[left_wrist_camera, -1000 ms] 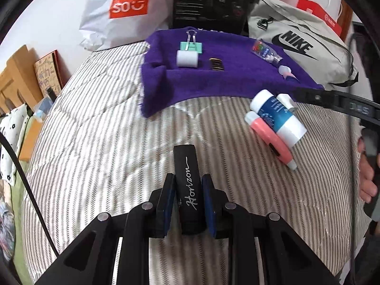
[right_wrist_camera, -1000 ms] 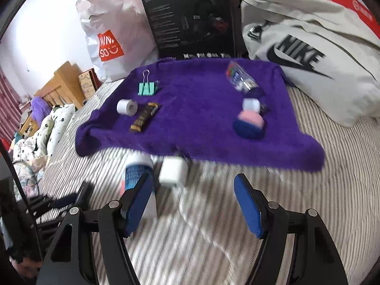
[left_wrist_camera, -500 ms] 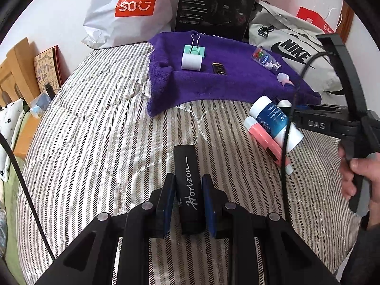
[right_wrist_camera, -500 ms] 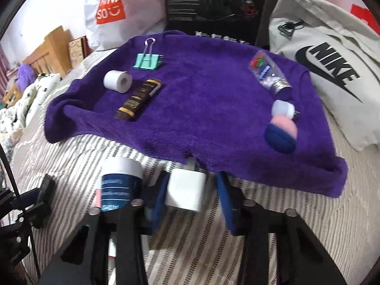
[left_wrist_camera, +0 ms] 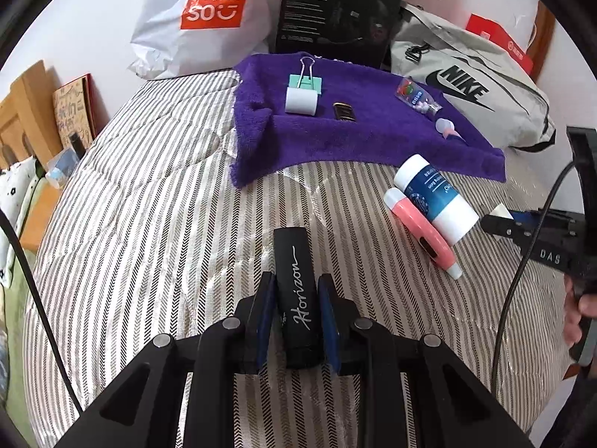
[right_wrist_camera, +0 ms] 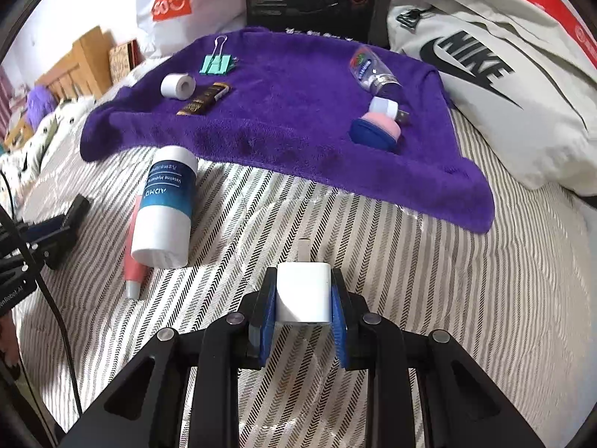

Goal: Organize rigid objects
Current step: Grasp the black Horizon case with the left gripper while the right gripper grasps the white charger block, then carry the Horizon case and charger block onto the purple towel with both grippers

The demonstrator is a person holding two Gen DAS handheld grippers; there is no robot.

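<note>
Striped bed quilt [right_wrist_camera: 410,280], purple towel [right_wrist_camera: 298,119] spread at far end. Left hand-held gripper [left_wrist_camera: 294,321] clamped on black "Horizon" case [left_wrist_camera: 296,291], over bare quilt. Right hand-held gripper [right_wrist_camera: 303,306] clamped on white charger plug [right_wrist_camera: 303,293], prong forward. Lying between them: white-and-blue Vaseline bottle [right_wrist_camera: 166,205] touching pink tube [right_wrist_camera: 134,257]. On towel: binder clip [right_wrist_camera: 216,61], tape roll [right_wrist_camera: 178,85], blue-pink sponge [right_wrist_camera: 375,130].

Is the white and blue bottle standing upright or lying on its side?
On its side. The white and blue bottle lies flat on the striped bedcover, just off the purple towel, beside a pink tube.
</note>
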